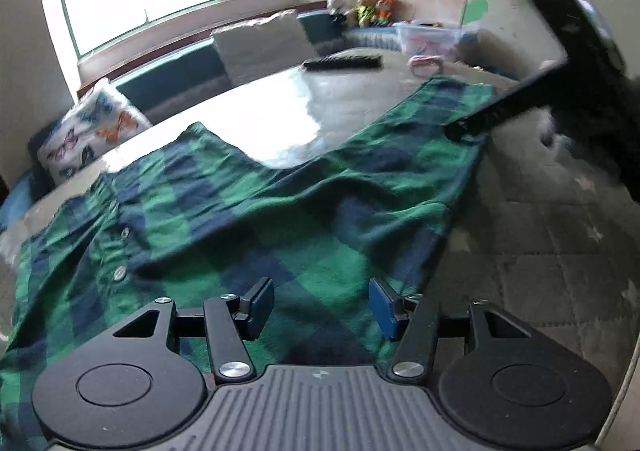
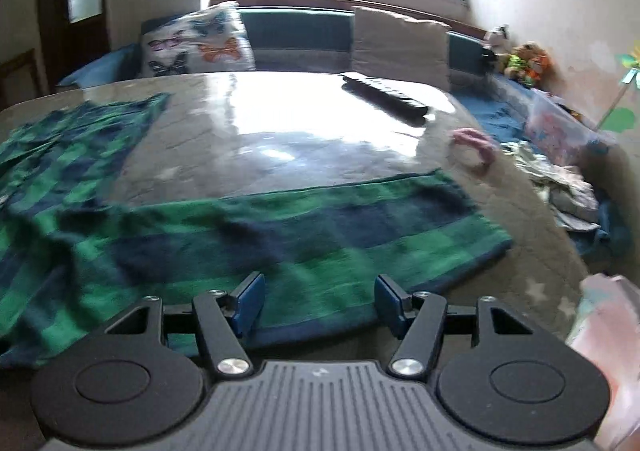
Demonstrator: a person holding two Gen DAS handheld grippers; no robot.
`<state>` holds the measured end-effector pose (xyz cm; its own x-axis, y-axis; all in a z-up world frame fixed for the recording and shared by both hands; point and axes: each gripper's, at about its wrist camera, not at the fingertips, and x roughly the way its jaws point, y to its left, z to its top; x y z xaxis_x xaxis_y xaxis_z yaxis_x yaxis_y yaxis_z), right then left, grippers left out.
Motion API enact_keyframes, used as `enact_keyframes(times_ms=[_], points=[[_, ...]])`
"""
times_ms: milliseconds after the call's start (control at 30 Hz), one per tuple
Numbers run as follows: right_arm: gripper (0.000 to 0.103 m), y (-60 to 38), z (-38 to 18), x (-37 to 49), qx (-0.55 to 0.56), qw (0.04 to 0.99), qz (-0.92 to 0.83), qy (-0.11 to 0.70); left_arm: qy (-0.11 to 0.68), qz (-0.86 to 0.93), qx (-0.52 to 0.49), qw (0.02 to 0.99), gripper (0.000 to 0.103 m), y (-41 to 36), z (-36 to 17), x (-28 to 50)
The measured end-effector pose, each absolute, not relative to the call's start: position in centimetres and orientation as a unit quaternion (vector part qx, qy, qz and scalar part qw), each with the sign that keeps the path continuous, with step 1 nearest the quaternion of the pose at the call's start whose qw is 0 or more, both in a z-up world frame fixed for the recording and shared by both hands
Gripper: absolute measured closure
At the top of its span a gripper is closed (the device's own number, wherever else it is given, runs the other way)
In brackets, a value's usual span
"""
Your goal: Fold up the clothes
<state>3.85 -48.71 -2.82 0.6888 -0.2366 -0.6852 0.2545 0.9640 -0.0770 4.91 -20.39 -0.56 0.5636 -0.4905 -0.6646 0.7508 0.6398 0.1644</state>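
A green and navy plaid shirt (image 1: 240, 219) lies spread on the glossy table (image 1: 280, 119), buttons showing at its left. My left gripper (image 1: 322, 309) is open just above the shirt's near part, holding nothing. The other gripper (image 1: 520, 99) shows as a dark blurred shape over the shirt's far right corner. In the right wrist view the shirt (image 2: 280, 235) stretches across the table (image 2: 320, 131), and my right gripper (image 2: 320, 305) is open over its near hem, empty.
A black remote (image 1: 342, 62) (image 2: 384, 95) and a pink ring (image 1: 426, 65) (image 2: 474, 151) lie on the far table. Cushions (image 2: 196, 39), stuffed toys (image 1: 368, 5) and a clear box (image 1: 432, 37) sit on the bench behind. A crumpled cloth pile (image 2: 560, 187) lies right.
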Motion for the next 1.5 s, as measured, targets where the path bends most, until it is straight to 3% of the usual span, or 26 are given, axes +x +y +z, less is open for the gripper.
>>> enact_keyframes(times_ms=[767,800,833,900,933,1100,1500], points=[[0.042,-58.4,-3.6,7.4,0.091,0.884,-0.288,0.358,0.299,-0.37,0.217,0.853,0.042,-20.4,-0.6,4.9],[0.049,-58.4,-3.5,7.3,0.096,0.885,-0.284,0.357,0.299,-0.368,0.217,0.853,0.041,-20.4,-0.6,4.9],[0.067,-58.3,-3.4,7.2,0.101,0.886,-0.28,0.356,0.299,-0.367,0.217,0.854,0.04,-20.4,-0.6,4.9],[0.088,-58.2,-3.1,7.1,0.109,0.887,-0.275,0.354,0.298,-0.364,0.217,0.855,0.037,-20.3,-0.5,4.9],[0.091,-58.1,-2.9,7.0,0.114,0.888,-0.273,0.353,0.298,-0.363,0.216,0.856,0.036,-20.2,-0.5,4.8],[0.096,-56.9,-1.0,6.3,0.114,0.901,-0.259,0.328,0.29,-0.354,0.207,0.865,0.032,-19.0,0.3,4.6],[0.097,-46.1,8.9,5.9,0.07,0.961,-0.092,0.252,0.279,-0.27,0.149,0.909,0.026,-10.9,2.1,4.9]])
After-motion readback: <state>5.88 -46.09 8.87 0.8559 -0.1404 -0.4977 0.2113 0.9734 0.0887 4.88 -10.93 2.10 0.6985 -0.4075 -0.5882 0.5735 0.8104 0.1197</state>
